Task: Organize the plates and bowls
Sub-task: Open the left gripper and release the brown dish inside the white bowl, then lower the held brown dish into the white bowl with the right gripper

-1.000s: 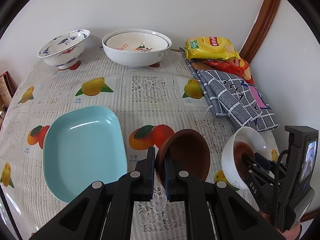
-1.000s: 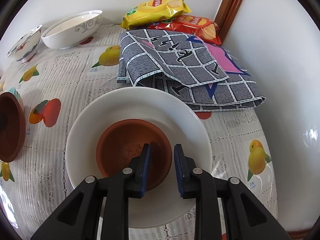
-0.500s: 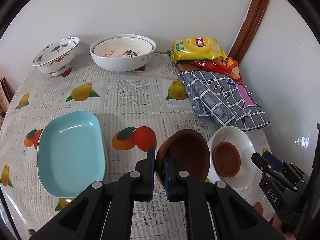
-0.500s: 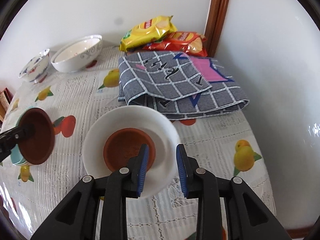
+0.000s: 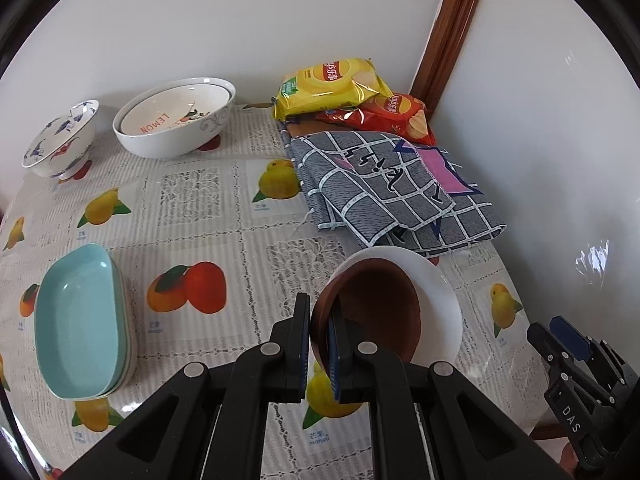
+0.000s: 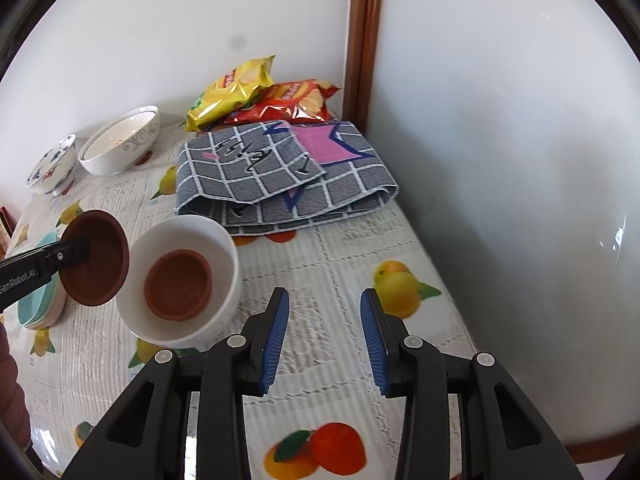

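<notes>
My left gripper [image 5: 318, 340] is shut on the rim of a brown bowl [image 5: 376, 312], held tilted just left of and above a white bowl [image 5: 440, 304]. In the right wrist view the held brown bowl [image 6: 98, 258] hangs beside the white bowl [image 6: 188, 276], which stands on the table with a second brown bowl [image 6: 178, 284] inside. My right gripper [image 6: 324, 340] is open and empty, drawn back to the right of the white bowl; it also shows in the left wrist view [image 5: 560, 340].
Stacked light-blue dishes [image 5: 78, 320] sit at the left. A large white bowl [image 5: 176, 122] and a blue-patterned bowl [image 5: 60, 140] stand at the back. A folded checked cloth [image 5: 392, 184] and chip bags [image 5: 332, 84] lie by the wall corner.
My right gripper let go of the white bowl, opened wide and drew back to the right. My left gripper carried the brown bowl right, up to the white bowl.
</notes>
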`<state>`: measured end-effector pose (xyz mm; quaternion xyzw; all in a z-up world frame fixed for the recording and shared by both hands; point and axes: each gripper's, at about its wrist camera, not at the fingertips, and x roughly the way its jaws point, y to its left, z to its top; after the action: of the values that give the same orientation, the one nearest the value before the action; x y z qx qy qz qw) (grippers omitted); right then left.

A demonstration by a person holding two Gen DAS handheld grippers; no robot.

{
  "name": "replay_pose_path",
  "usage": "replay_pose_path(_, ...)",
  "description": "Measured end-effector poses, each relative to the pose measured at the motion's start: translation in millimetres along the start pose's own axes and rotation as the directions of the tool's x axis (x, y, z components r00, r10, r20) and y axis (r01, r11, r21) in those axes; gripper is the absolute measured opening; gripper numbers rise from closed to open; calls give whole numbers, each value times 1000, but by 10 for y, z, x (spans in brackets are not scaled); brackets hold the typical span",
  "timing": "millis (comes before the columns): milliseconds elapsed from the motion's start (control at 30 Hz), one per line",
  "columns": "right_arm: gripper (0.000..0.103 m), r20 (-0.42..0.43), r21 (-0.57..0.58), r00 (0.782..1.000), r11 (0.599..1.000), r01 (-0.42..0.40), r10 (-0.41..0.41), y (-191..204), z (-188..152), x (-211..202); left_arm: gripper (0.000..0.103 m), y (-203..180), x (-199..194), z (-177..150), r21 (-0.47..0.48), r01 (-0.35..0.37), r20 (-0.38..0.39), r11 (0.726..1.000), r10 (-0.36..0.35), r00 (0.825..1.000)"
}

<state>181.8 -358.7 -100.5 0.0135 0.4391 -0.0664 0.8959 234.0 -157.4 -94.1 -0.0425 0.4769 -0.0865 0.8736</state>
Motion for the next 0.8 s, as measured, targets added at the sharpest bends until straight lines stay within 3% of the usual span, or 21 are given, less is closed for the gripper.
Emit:
replay_pose_path(367,37,-36,23,999,999,29,-28,-286,-149,128,9,-223,364,-9,16,-3,-65,1000,4,998)
replay_pose_path(800,37,-52,21,998,999,24,-23,-288,-177,208,10,-272,517,-31,12,16,-96,1000,-15,995)
